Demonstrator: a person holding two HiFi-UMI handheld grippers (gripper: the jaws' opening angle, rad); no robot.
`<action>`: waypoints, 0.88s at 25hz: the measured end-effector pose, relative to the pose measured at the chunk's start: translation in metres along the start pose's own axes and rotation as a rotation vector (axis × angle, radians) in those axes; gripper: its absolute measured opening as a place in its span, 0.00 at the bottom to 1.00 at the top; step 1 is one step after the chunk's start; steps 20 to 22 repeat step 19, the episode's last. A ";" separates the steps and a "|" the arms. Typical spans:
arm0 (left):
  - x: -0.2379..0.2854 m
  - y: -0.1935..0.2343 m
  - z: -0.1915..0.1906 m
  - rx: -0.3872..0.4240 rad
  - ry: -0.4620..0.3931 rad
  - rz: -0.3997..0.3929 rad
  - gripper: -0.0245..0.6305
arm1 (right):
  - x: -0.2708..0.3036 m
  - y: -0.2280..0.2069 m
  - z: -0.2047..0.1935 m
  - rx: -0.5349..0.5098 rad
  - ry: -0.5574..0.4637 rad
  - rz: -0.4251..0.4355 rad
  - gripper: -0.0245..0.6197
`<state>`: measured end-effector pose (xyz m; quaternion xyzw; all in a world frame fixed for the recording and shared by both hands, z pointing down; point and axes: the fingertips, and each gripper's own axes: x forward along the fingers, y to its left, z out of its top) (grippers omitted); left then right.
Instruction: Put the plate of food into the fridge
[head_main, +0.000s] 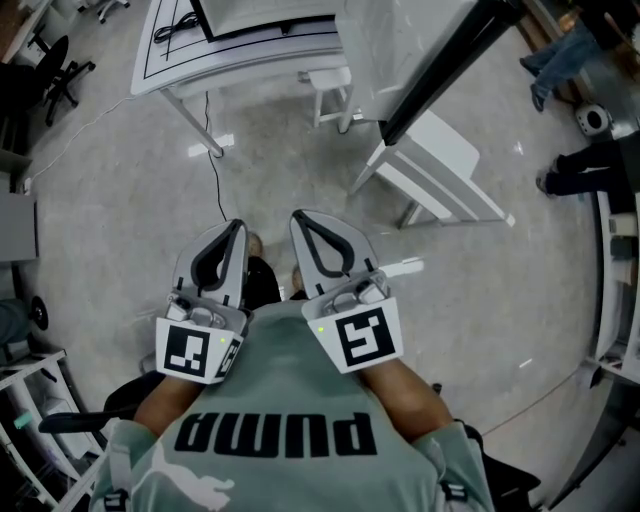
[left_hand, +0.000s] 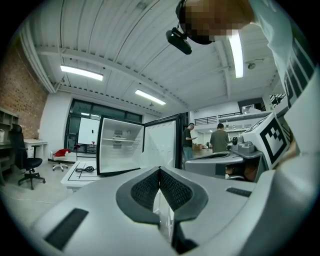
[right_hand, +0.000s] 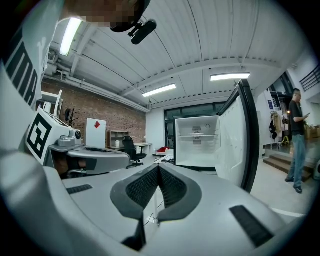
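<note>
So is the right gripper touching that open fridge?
Apart. The head view shows the right gripper near the person's chest, with bare floor between it and the fridge door.

person: sage-green t-shirt (head_main: 290, 400), dark puma lettering (head_main: 280, 436) across the chest, white cat logo (head_main: 190, 482) near it. black head camera (left_hand: 179, 41) on a mount. left gripper (head_main: 237, 228) and right gripper (head_main: 298, 218): light grey shells, black ribbed pads (left_hand: 147, 190) lining the jaws, dark slot insets (left_hand: 67, 229) either side behind the jaws. white marker cube (head_main: 195, 350) with black squares at each rear, small green led (head_main: 222, 341) beside it.
</note>
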<state>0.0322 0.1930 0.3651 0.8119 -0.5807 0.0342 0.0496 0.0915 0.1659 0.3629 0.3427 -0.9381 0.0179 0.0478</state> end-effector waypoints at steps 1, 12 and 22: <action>0.000 -0.001 -0.001 0.000 0.001 -0.002 0.04 | -0.001 -0.001 -0.001 0.004 -0.002 -0.003 0.04; -0.003 0.005 -0.005 0.002 0.013 0.000 0.04 | 0.003 0.004 -0.002 0.015 -0.004 -0.004 0.04; -0.002 0.016 -0.005 0.001 0.016 -0.001 0.04 | 0.014 0.007 -0.002 0.016 -0.004 -0.002 0.04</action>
